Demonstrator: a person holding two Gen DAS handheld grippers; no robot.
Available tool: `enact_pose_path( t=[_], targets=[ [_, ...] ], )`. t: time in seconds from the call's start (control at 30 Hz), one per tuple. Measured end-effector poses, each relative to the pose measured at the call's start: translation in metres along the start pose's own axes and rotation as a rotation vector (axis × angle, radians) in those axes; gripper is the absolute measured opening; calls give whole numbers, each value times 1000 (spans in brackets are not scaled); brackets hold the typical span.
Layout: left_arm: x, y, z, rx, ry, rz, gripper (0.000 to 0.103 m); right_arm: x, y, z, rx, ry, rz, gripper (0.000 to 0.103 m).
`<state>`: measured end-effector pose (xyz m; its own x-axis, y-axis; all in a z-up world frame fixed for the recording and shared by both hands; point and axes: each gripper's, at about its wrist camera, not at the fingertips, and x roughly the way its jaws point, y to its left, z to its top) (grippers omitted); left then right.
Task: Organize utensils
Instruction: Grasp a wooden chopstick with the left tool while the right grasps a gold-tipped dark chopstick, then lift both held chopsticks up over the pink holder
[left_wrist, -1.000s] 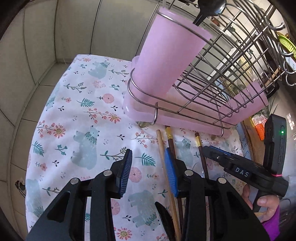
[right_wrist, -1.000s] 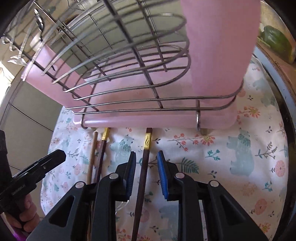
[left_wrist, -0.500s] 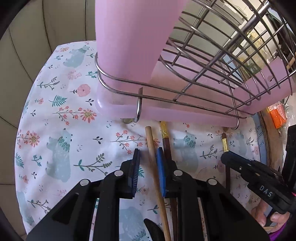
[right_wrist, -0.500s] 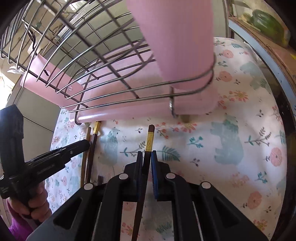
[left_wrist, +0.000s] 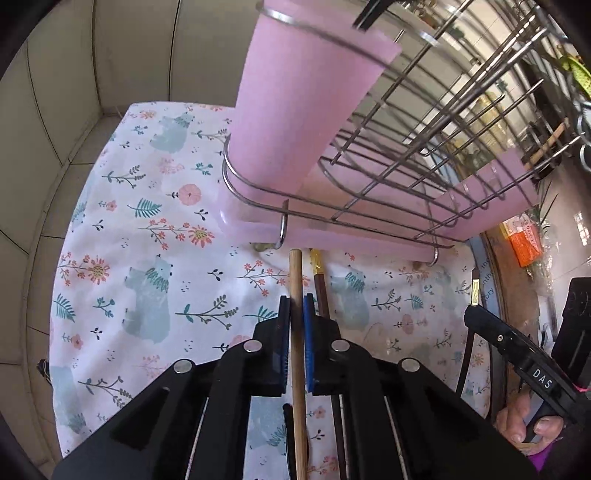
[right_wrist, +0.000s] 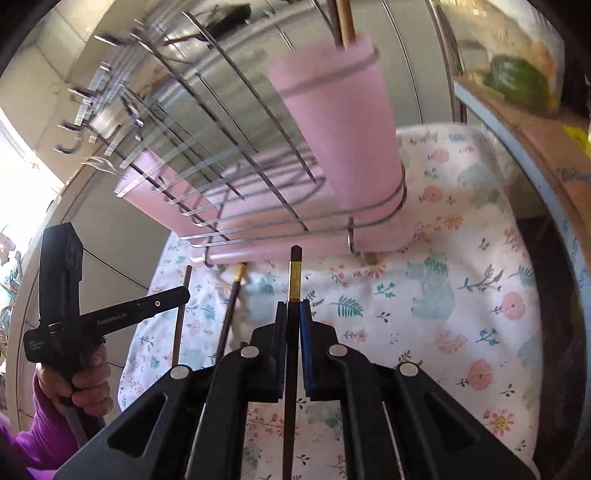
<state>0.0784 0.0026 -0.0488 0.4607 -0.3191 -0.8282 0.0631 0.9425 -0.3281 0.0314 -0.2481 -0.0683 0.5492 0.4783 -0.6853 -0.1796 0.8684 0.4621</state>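
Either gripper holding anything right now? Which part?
Left gripper: light wooden chopstick, near its blunt top end. Right gripper: dark chopstick, just below its gold band.

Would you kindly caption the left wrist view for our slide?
Left tool shut on a light wooden chopstick before the pink utensil cup in the wire rack.

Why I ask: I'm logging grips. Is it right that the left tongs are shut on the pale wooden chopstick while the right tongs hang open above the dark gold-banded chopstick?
Not quite. The right tongs are shut on the dark gold-banded chopstick, as the right wrist view shows. The left tongs are indeed shut on the pale wooden chopstick.
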Motion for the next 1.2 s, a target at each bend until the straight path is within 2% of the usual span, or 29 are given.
enact_pose_path(
  t=[0.07,0.23,0.37,0.57,0.77,0.9,1.03,1.2],
  targets=[
    [-19,1,-1,16,-45,-16,6,-16,5,-1,-25,-46,3,6],
    [-73,0,0,71,-215,-40,6,-55,12,4,-50,-158,-4,6],
    [-104,-6,7,69,-311,-78,6,-84,17,14,-49,-246,-4,6],
    [-155,-15,27,79,-459,-131,6,-124,37,42,-98,-374,-19,6],
    [-213,-33,56,126,-662,-140,6,-169,61,79,-153,-555,-36,6],
    [-237,-46,76,128,-837,-82,6,-189,75,105,-192,-710,-85,6],
    [-237,-56,92,122,-924,-25,6,-192,82,124,-220,-812,-154,6],
    [-228,-63,104,124,-1014,56,6,-185,83,145,-239,-871,-198,6]
  ],
)
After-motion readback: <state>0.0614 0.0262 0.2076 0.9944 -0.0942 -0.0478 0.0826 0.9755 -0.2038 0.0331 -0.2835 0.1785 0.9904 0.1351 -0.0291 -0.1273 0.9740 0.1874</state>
